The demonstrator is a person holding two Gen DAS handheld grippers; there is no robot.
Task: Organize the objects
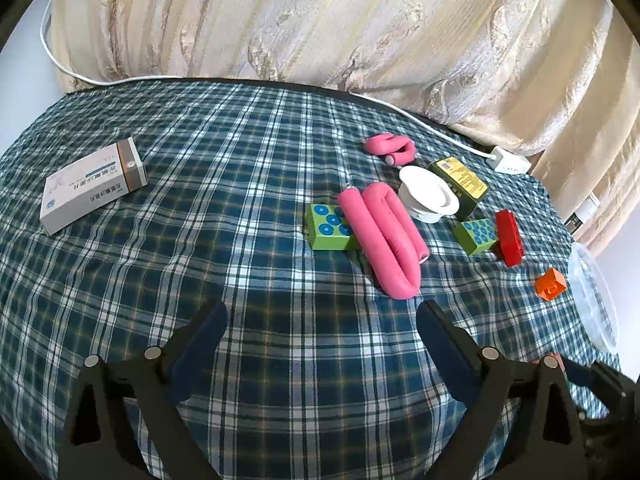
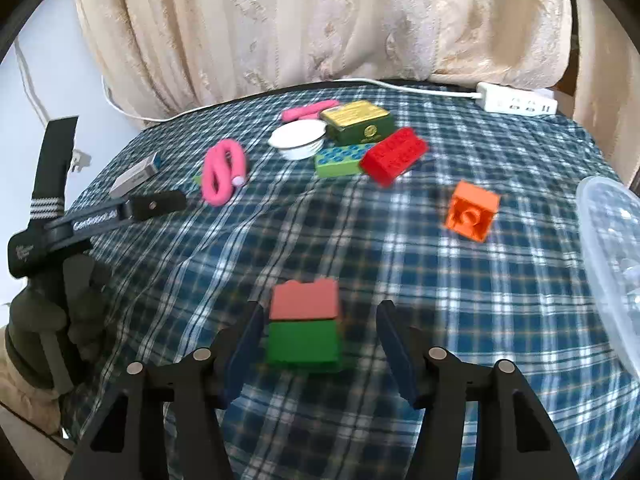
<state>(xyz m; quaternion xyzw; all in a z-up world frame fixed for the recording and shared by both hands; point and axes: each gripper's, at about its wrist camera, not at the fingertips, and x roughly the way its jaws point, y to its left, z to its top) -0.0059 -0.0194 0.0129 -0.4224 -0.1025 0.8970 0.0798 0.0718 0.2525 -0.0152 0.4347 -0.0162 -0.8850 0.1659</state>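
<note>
On the plaid-covered counter (image 2: 400, 280), the folded pink foam roller (image 1: 386, 236) runs lengthwise away from the wide-open left hand-held gripper (image 1: 322, 316). The pink-on-green block stack (image 2: 304, 326) stands upright between the right hand-held gripper's (image 2: 316, 320) spread fingers, apparently unclamped.

We see a woven plaid cloth (image 1: 280, 160), matt foam pink rollers (image 1: 384, 236), a clear plastic tub (image 2: 608, 248)
</note>
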